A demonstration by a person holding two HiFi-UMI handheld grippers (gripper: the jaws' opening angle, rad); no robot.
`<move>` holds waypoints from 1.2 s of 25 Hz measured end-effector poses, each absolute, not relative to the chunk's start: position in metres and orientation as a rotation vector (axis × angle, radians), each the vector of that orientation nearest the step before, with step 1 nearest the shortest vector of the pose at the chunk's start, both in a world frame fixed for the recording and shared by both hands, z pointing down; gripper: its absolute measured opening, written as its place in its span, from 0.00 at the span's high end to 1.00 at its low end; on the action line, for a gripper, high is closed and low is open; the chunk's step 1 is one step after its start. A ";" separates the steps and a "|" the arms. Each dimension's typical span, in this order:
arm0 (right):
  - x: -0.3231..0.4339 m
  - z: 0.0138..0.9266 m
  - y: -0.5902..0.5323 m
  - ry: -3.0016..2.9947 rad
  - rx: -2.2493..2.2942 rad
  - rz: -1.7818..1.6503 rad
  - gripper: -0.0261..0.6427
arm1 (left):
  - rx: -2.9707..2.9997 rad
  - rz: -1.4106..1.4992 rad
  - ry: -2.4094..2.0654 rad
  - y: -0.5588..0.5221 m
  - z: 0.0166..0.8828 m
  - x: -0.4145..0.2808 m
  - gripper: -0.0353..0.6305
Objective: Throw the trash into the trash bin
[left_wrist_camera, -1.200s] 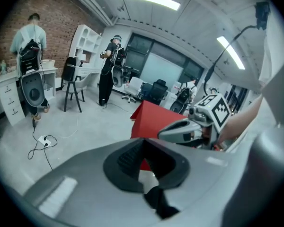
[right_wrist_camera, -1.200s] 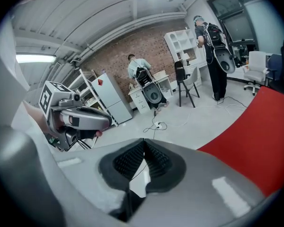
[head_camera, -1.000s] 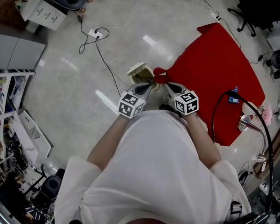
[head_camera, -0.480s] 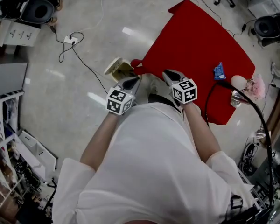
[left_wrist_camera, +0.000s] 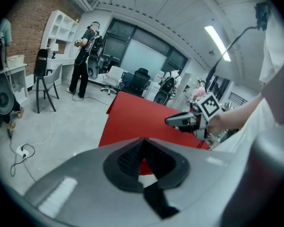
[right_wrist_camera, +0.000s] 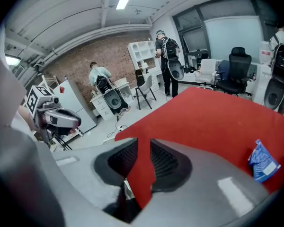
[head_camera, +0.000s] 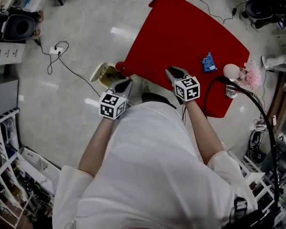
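Observation:
A small blue packet point(head_camera: 209, 62) lies on the red table point(head_camera: 181, 27); the right gripper view shows the blue packet point(right_wrist_camera: 262, 162) at its right edge. A beige trash bin point(head_camera: 103, 73) stands on the floor by the table's near-left corner. My left gripper point(head_camera: 123, 84) is just right of the bin, its jaws shut with nothing in them point(left_wrist_camera: 143, 141). My right gripper point(head_camera: 171, 71) hangs over the table's near edge, left of the packet. Its jaws are opening and nothing is between them point(right_wrist_camera: 143, 144); only red tabletop shows through the gap.
A white ball and a pink fluffy thing point(head_camera: 243, 72) sit at the table's right edge, beside a looping black cable point(head_camera: 210, 93). A power strip with cord point(head_camera: 56, 50) lies on the floor at the left. Shelves line the left wall. People point(left_wrist_camera: 87, 60) stand among office chairs further off.
Both grippers have moved right, away from the bin. The right one has gone further, out over the red table, and its jaws have parted.

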State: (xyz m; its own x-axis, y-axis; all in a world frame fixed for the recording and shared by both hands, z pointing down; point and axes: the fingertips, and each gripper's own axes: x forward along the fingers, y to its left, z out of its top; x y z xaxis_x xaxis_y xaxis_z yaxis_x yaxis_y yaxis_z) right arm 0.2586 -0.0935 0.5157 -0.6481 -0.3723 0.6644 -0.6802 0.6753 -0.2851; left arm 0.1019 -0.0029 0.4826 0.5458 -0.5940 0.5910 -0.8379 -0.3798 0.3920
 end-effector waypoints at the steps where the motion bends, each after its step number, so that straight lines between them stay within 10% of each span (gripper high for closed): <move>1: 0.267 0.517 -0.096 -2.305 0.825 0.704 0.83 | 2.114 0.471 -1.143 -0.006 0.484 0.106 0.94; 30: 0.499 0.596 -0.195 -1.860 1.329 0.750 0.70 | 2.099 0.611 -1.098 -0.086 0.507 0.170 0.94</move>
State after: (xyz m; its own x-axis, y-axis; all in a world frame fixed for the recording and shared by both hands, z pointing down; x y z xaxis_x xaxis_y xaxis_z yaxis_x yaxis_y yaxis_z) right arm 0.4986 -0.1955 0.5965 -0.2102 -0.5347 0.8185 -0.9528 0.2996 -0.0490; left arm 0.1703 -0.0856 0.5073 0.5333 -0.5209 0.6666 -0.8410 -0.4116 0.3512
